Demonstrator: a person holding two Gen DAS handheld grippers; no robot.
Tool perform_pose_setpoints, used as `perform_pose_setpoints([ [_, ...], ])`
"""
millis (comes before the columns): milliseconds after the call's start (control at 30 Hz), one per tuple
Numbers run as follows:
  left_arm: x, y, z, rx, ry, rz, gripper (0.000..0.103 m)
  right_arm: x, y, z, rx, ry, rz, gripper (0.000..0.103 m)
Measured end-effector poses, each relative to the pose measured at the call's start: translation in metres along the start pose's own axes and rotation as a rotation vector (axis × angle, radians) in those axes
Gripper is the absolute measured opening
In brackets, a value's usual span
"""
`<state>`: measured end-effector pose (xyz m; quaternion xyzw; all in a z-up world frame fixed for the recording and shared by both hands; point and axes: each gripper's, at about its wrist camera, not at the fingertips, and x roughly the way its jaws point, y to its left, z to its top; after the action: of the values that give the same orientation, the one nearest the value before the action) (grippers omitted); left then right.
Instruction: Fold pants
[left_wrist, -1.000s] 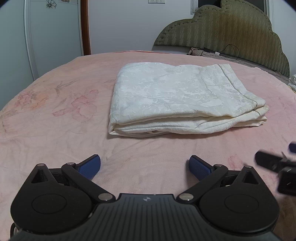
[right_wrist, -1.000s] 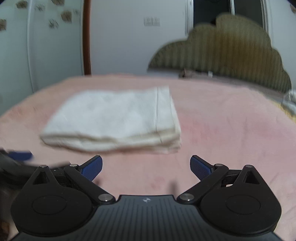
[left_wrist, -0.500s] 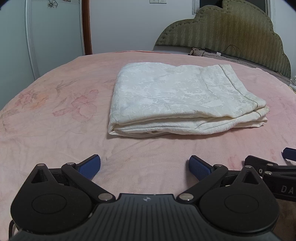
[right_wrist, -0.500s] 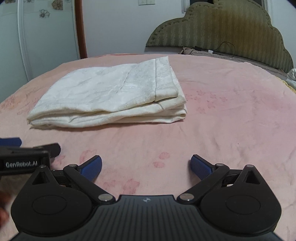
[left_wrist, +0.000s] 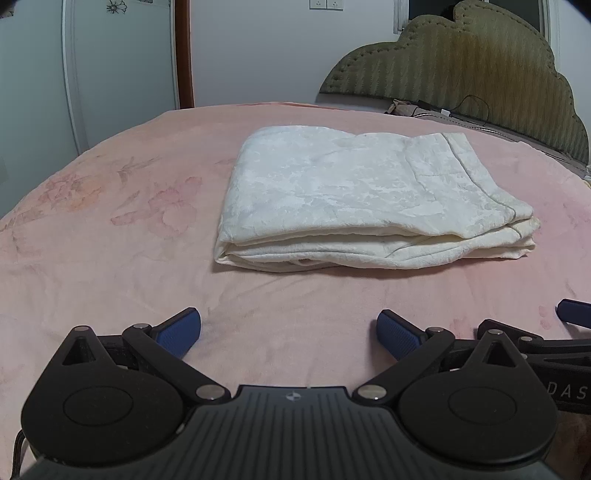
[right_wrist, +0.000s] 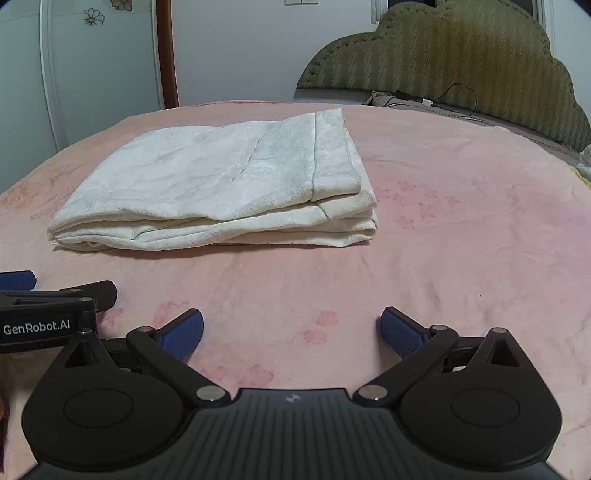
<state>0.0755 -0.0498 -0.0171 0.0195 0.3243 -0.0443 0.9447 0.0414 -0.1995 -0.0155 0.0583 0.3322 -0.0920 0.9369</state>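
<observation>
The cream-white pants (left_wrist: 362, 199) lie folded in a flat rectangular stack on the pink bedspread; they also show in the right wrist view (right_wrist: 221, 188). My left gripper (left_wrist: 290, 334) is open and empty, low over the bed, a short way in front of the stack. My right gripper (right_wrist: 291, 332) is open and empty, also in front of the stack. Each gripper shows at the edge of the other's view: the right gripper (left_wrist: 535, 339) beside the left one, the left gripper (right_wrist: 48, 306) beside the right one.
The pink floral bedspread (left_wrist: 110, 240) spreads all around the stack. An olive padded headboard (left_wrist: 461, 77) stands at the far right, with a cable and small items (left_wrist: 443, 110) at its base. A white wardrobe (left_wrist: 110, 66) and wall stand behind.
The right gripper swung from a blurred, moving view to a steady one and has come in beside the left gripper. The left gripper has barely moved. The pants lie unchanged.
</observation>
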Motion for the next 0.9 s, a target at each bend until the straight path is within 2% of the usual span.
perform_pose_setpoints([
  [100,-0.0017,0.0041,-0.0006,-0.003,-0.003,-0.017,0.103,0.0000,-0.0008,0.0000,-0.001,0.000,-0.001,0.103],
  [900,-0.0013,0.0015,-0.0007,0.008,-0.003,-0.001,0.103,0.0004,0.0002,-0.0002,-0.004,-0.001,-0.003,0.103],
])
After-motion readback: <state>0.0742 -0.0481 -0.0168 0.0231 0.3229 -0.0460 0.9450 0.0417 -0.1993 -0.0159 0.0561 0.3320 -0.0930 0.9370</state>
